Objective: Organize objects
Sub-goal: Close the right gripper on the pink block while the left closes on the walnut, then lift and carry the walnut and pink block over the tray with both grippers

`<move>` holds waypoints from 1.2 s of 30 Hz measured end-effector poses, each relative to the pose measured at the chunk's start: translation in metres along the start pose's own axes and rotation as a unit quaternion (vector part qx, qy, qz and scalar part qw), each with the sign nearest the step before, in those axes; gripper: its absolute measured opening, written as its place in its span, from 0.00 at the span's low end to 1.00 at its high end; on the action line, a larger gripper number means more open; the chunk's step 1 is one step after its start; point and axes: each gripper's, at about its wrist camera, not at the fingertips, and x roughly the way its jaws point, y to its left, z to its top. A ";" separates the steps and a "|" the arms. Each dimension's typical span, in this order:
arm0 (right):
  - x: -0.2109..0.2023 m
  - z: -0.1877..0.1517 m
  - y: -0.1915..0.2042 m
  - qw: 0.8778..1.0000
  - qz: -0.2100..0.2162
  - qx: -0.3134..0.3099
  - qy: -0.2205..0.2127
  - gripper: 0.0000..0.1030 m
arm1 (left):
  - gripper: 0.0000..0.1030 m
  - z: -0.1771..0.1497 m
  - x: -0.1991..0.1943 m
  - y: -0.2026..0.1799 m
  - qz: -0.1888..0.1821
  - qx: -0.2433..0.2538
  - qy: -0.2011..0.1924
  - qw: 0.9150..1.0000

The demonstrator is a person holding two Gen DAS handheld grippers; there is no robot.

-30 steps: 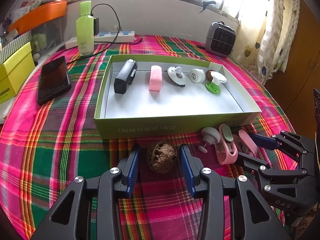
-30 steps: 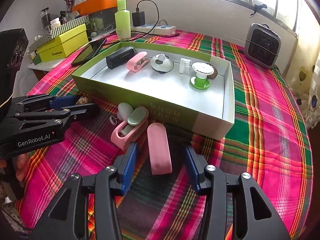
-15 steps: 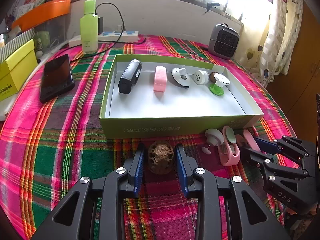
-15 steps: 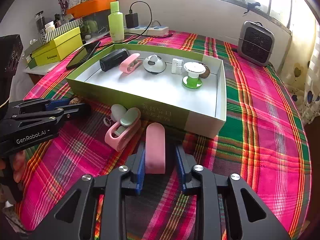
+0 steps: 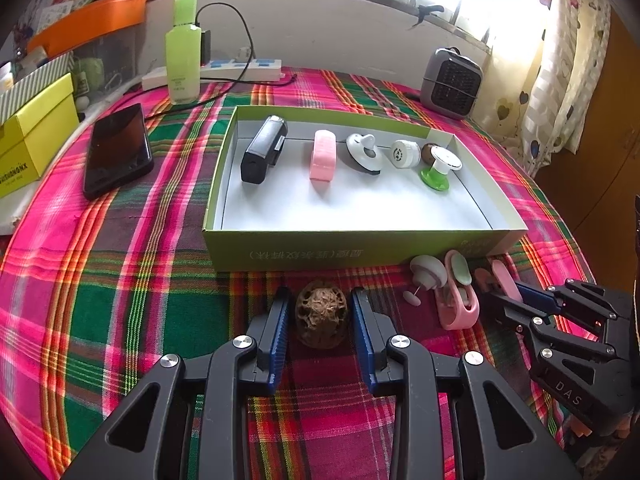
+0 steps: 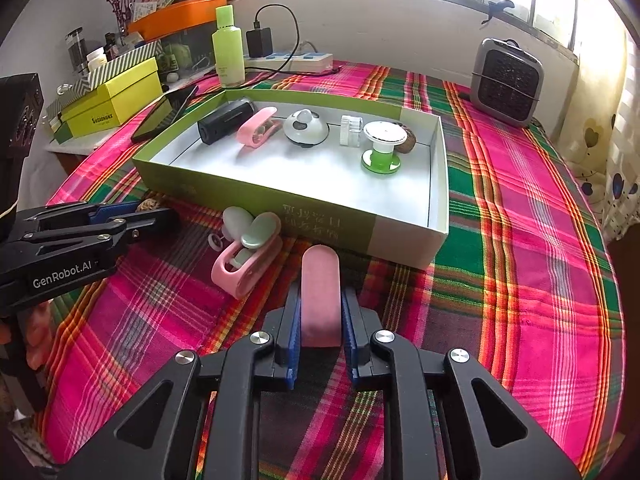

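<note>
Left hand-held gripper (image 5: 320,322) brackets a walnut (image 5: 321,318) — pads just clear.

Right claw (image 6: 320,312) has just closed fully, left claw (image 5: 320,316) part-open (both angled downward).

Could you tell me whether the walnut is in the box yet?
Out: the walnut sits on the tablecloth before the green box.

You are looking at a brown, bumpy walnut (image 5: 321,317) lying on the checked cloth, just in front of the green box (image 5: 360,246). A flat pink clip (image 6: 320,296) is lying near the box's front corner, pointing at it. A curled pink clip (image 6: 246,262) with a pale green pad is lying beside it, touching a little grey-white knob (image 6: 235,222).
</note>
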 end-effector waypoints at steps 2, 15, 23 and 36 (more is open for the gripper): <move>-0.001 0.000 0.001 1.000 0.001 0.001 0.000 0.18 | 0.27 0.000 0.000 0.000 0.000 0.000 0.000 1.000; -0.009 -0.001 0.007 1.000 0.008 0.006 -0.008 0.18 | 0.27 -0.003 -0.008 -0.003 -0.001 0.002 -0.007 1.000; -0.015 0.002 0.009 1.000 0.011 0.006 -0.018 0.18 | 0.27 -0.001 -0.016 -0.003 0.000 0.004 -0.015 1.000; -0.025 0.010 0.013 0.999 0.016 0.011 -0.035 0.18 | 0.27 0.009 -0.025 -0.006 -0.007 0.010 -0.027 1.000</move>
